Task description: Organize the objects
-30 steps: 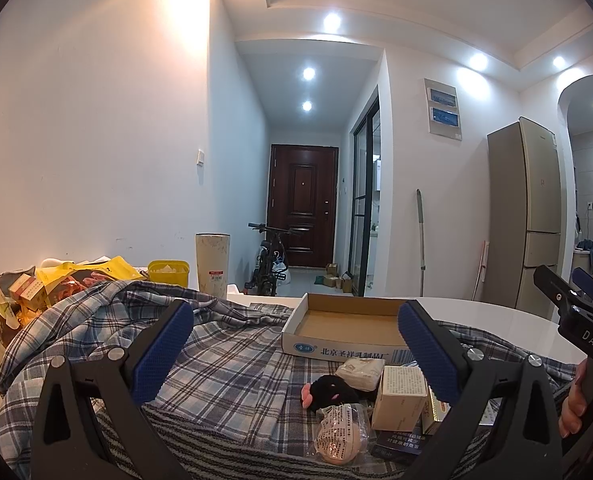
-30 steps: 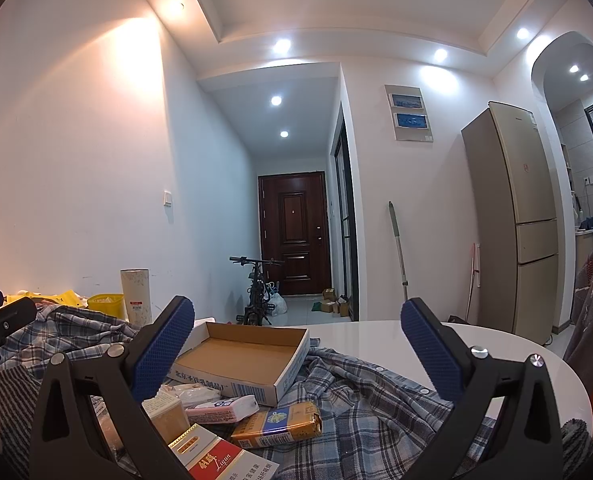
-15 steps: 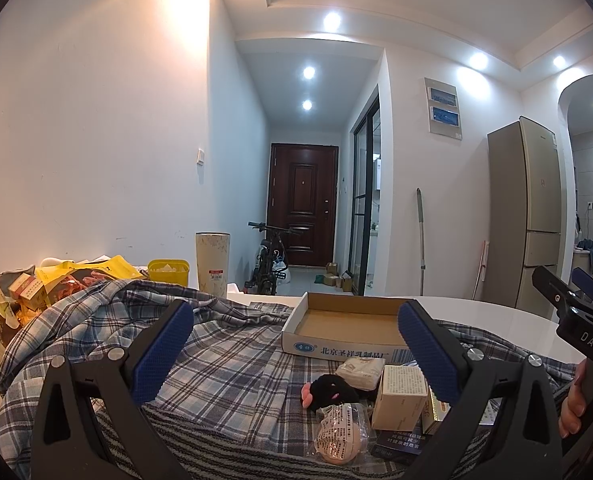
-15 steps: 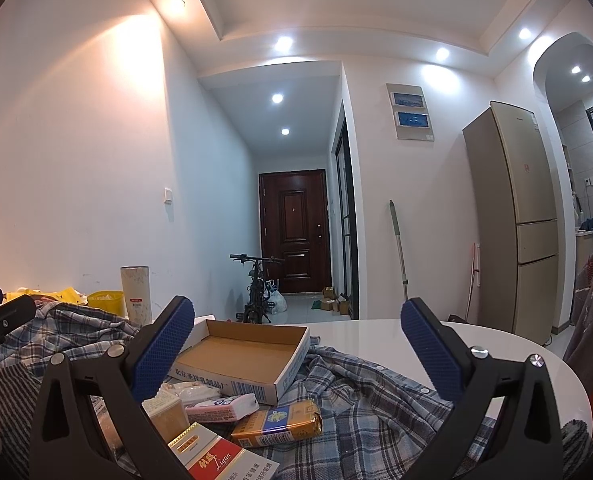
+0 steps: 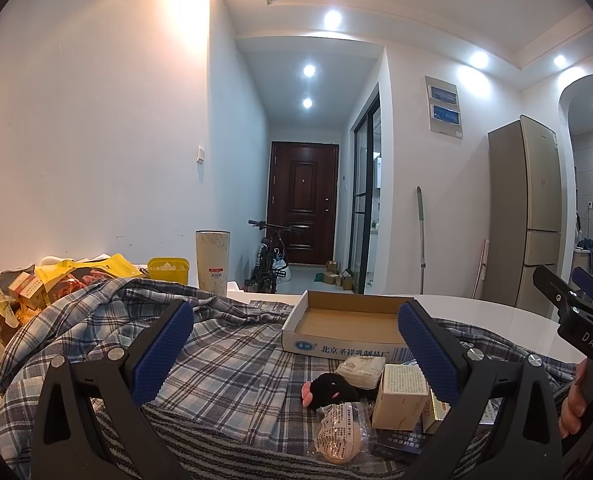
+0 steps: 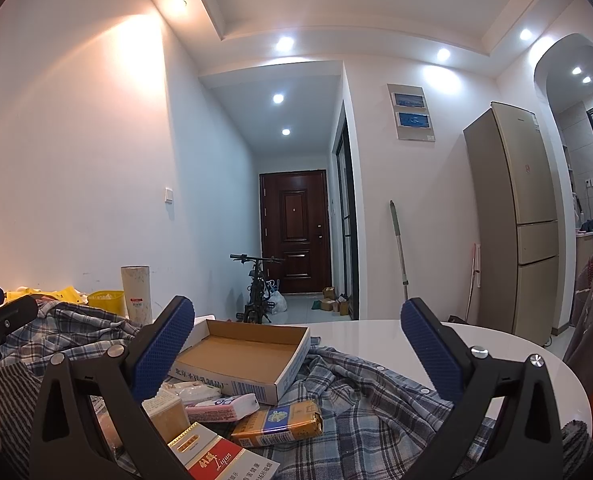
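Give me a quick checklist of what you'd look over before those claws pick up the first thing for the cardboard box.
1. Left claw open and holding nothing: ok.
2. Right claw open and holding nothing: ok.
3. Cardboard box has free room inside: ok, its floor shows bare.
4. Box sits level: not ok, it rests on the rumpled plaid shirt and looks tilted in the right wrist view.
5. Small items within view: ok, the black plush toy, the cream carton and the gold packet lie near the box.
6. Items free to lift singly: cannot tell, they crowd together.
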Demonstrator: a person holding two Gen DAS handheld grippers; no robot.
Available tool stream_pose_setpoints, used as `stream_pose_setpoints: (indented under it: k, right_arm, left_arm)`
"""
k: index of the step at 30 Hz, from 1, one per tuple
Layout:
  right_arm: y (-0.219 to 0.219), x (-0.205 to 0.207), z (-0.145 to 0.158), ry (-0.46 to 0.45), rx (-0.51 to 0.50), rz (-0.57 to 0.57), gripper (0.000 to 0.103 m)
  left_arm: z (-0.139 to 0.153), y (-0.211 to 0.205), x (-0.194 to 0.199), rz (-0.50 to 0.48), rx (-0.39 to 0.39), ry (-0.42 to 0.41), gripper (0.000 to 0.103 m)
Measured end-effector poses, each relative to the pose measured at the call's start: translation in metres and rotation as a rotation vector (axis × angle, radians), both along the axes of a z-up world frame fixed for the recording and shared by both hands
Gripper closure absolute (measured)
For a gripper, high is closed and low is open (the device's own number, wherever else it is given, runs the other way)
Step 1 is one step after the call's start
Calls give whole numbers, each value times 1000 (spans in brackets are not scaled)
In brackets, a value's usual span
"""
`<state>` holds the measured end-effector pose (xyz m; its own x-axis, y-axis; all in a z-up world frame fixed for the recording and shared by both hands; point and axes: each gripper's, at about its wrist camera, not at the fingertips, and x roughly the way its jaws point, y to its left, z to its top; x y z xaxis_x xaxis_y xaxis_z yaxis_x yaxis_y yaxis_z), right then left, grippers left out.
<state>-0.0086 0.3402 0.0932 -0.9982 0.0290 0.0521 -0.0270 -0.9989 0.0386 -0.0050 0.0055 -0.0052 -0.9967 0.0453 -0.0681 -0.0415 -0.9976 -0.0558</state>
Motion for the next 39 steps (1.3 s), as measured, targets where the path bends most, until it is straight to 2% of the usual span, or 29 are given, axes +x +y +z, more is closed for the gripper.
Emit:
stream_pose_setpoints:
  k: [6, 10, 17, 33, 35, 37, 39]
  right_arm:
    - [-2, -9, 0, -45, 14, 0, 0]
    - [-6, -9, 0, -48, 34, 4, 0]
    - [-8, -12, 0, -59, 44, 0, 0]
    - [-6, -12, -2, -65, 46, -11, 0]
    - [-3, -7, -1, -43, 40, -51, 0]
    - [2, 0, 0, -11, 16, -32, 0]
    - [4, 8, 2, 22, 3, -34, 0]
  left_arm:
    - [1, 0, 2, 2, 6, 5, 0]
    - [2, 3, 2, 2, -7, 1, 0]
    - [5, -5, 3, 3, 29, 4, 0]
    - [6, -10, 1, 7, 54, -2, 0]
    - [10, -14, 4, 25, 68, 2, 0]
    - [14, -18, 9, 66, 84, 9, 0]
    - [21, -24, 17, 64, 116, 16, 0]
